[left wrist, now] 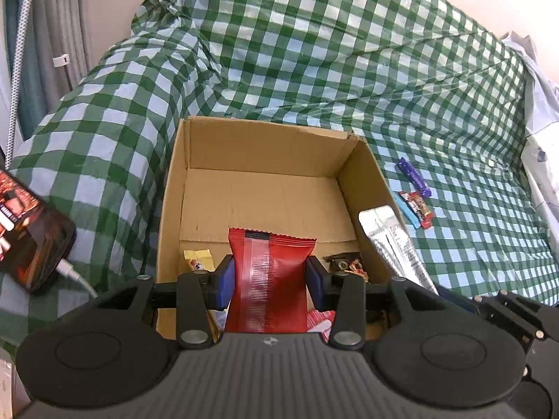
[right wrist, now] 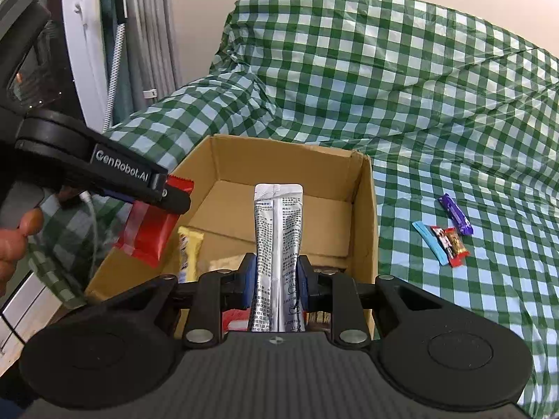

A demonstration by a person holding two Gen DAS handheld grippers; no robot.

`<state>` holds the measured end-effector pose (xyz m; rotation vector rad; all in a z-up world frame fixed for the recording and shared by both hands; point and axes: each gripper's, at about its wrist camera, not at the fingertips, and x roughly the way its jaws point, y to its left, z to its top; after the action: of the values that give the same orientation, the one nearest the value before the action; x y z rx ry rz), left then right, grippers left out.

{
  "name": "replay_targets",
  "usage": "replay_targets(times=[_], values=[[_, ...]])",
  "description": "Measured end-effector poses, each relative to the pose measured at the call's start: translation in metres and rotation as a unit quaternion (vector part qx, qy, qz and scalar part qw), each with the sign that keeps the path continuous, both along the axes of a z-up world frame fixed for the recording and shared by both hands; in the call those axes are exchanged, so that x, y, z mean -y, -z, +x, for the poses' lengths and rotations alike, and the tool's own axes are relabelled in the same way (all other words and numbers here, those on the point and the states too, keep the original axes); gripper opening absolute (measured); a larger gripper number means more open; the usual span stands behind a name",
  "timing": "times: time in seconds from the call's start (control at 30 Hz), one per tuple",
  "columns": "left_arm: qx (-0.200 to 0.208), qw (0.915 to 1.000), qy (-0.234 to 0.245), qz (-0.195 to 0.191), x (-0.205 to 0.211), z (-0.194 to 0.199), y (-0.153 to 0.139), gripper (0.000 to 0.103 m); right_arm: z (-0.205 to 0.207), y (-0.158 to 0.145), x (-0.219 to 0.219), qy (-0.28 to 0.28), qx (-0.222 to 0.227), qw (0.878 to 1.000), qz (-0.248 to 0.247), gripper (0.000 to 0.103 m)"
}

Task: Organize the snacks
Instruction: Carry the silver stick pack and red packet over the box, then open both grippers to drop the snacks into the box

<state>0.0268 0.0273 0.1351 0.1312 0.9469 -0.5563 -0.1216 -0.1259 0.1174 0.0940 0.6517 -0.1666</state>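
My left gripper (left wrist: 271,281) is shut on a red snack packet (left wrist: 270,272), held over the near end of an open cardboard box (left wrist: 260,150). The right wrist view shows the same red packet (right wrist: 150,230) at the box's left rim. My right gripper (right wrist: 276,279) is shut on a long silver sachet (right wrist: 277,244), which stands above the box (right wrist: 290,160). The silver sachet (left wrist: 391,241) leans over the box's right wall in the left wrist view. A yellow snack (right wrist: 188,251) and other wrappers lie inside. A purple bar (right wrist: 456,213), a blue stick (right wrist: 429,241) and a red snack (right wrist: 450,246) lie on the checked cloth.
A green-and-white checked cloth (left wrist: 349,52) covers the surface and humps up behind the box. A phone (left wrist: 28,237) on a white cable lies left of the box. White plastic bags (left wrist: 541,111) sit at the far right. A person's fingers (right wrist: 21,234) hold the left gripper's handle.
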Motion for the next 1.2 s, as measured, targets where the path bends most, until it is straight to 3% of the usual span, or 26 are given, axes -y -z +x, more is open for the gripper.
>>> replay_targets(times=[0.43, 0.87, 0.9, 0.93, 0.97, 1.0, 1.03, 1.07, 1.17, 1.2], values=[[-0.028, 0.9991, -0.004, 0.033, 0.026, 0.049, 0.045, 0.047, 0.051, 0.032, 0.033, 0.007, -0.029, 0.999, 0.019, 0.026], [-0.039, 0.9976, -0.007, 0.056, 0.034, 0.066, 0.073, 0.048, 0.072, 0.057, 0.04, 0.008, -0.054, 0.998, 0.023, 0.026], [-0.034, 0.9977, -0.006, 0.059, 0.034, 0.065, 0.072, 0.049, 0.072, 0.057, 0.042, 0.009, -0.054, 0.998, 0.023, 0.026], [-0.024, 0.9977, -0.005, 0.063, 0.035, 0.064, 0.071, 0.059, 0.073, 0.057, 0.043, 0.011, -0.054, 0.998, 0.022, 0.027], [-0.015, 0.9977, -0.003, 0.066, 0.035, 0.063, 0.069, 0.071, 0.074, 0.056, 0.043, 0.012, -0.053, 0.998, 0.022, 0.031], [-0.009, 0.9977, -0.005, 0.067, 0.035, 0.062, 0.066, 0.094, 0.074, 0.054, 0.045, 0.016, -0.048, 0.998, 0.02, 0.032], [-0.002, 0.9978, -0.012, 0.066, 0.034, 0.061, 0.063, 0.103, 0.074, 0.051, 0.046, 0.018, -0.047, 0.999, 0.019, 0.043], [0.006, 0.998, -0.018, 0.06, 0.031, 0.059, 0.059, 0.103, 0.074, 0.048, 0.047, 0.02, -0.044, 0.999, 0.019, 0.056], [-0.002, 0.998, -0.02, 0.06, 0.023, 0.054, 0.052, 0.103, 0.065, 0.039, 0.046, 0.025, -0.034, 0.999, 0.014, 0.08], [-0.008, 0.9978, -0.024, 0.061, 0.019, 0.052, 0.052, 0.103, 0.061, 0.036, 0.044, 0.026, -0.035, 0.999, 0.012, 0.083]])
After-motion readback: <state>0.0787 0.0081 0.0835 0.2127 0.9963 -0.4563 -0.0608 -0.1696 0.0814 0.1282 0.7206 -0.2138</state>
